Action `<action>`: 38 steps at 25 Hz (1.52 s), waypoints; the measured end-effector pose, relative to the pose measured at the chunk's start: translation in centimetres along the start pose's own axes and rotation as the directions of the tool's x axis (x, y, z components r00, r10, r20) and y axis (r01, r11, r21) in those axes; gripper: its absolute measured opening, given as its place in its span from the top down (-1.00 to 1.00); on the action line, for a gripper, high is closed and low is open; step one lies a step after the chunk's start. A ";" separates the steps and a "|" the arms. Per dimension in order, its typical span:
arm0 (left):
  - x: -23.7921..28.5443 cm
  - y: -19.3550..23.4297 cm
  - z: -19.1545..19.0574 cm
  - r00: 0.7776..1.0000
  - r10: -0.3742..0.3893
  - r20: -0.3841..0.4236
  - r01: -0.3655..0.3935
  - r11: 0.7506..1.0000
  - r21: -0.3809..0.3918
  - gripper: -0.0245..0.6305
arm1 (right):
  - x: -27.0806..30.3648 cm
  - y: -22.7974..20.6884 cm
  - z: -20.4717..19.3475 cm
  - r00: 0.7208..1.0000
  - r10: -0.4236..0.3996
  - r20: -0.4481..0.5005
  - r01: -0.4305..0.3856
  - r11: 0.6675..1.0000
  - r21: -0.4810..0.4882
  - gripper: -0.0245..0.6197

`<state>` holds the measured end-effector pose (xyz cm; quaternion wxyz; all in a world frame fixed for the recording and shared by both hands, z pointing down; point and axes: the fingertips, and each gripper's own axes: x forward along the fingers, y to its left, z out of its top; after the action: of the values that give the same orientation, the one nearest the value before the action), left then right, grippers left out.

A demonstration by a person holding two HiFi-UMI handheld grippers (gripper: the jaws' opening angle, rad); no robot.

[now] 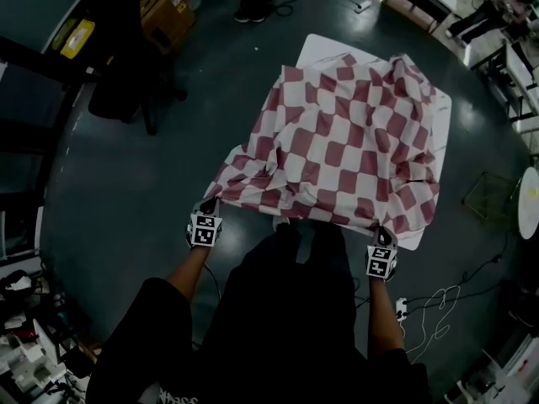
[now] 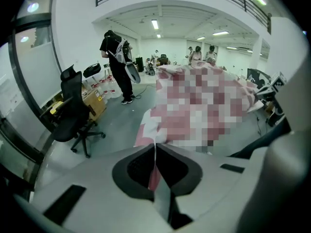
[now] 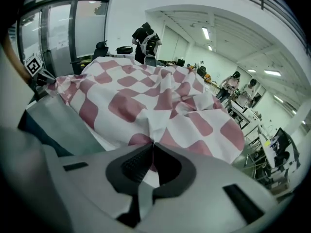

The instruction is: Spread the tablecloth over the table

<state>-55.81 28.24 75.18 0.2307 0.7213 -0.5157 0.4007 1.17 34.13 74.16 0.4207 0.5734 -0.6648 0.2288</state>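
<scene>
So, the red-and-white checked tablecloth was lying rumpled over the white desk in the upper right part of the head view. It covered most of the top, with bare desk showing at the far left corner and along the right edge. Lots of folds and ridges in it, nowhere near flat.

The left hand-held gripper sat at lower centre-left of the head view, clamped on the near left corner of the cloth. In its own view the jaws were pressed together with a thin fold of fabric pinched between them (most of the cloth beyond that was hidden by a mosaic patch). That corner stretched out past the desk, over the dark floor.

The right hand-held gripper was at lower centre-right, closed on the near right edge of the cloth. Its own view showed the jaws meeting on a bunched bit of the check fabric, with the rest heaped up behind it.

Both grippers were well apart, with the person's dark-clothed body between them at the bottom of the frame. A black office chair and a cardboard box stood in the upper left, and white cables trailed on the floor at lower right.
</scene>
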 end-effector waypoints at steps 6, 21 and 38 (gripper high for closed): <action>0.7 0.3 1.4 0.999 -0.010 0.042 0.008 0.999 0.052 0.86 | 0.5 1.1 0.1 0.999 0.016 -0.034 -0.016 1.000 0.004 0.85; -4.8 -10.4 12.1 0.943 -0.024 0.332 0.072 0.988 -0.134 0.15 | -0.4 11.4 5.3 0.962 0.252 0.104 -0.249 0.968 -0.042 0.56; -12.3 -19.8 12.6 0.946 -0.026 0.324 0.090 0.978 -0.186 0.14 | 2.2 15.2 8.1 0.921 0.349 0.170 -0.365 0.928 0.070 0.56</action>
<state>-34.97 32.86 59.57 0.2265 0.7650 -0.5621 0.2181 -15.74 30.19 74.30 0.2898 0.4788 -0.7764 0.2896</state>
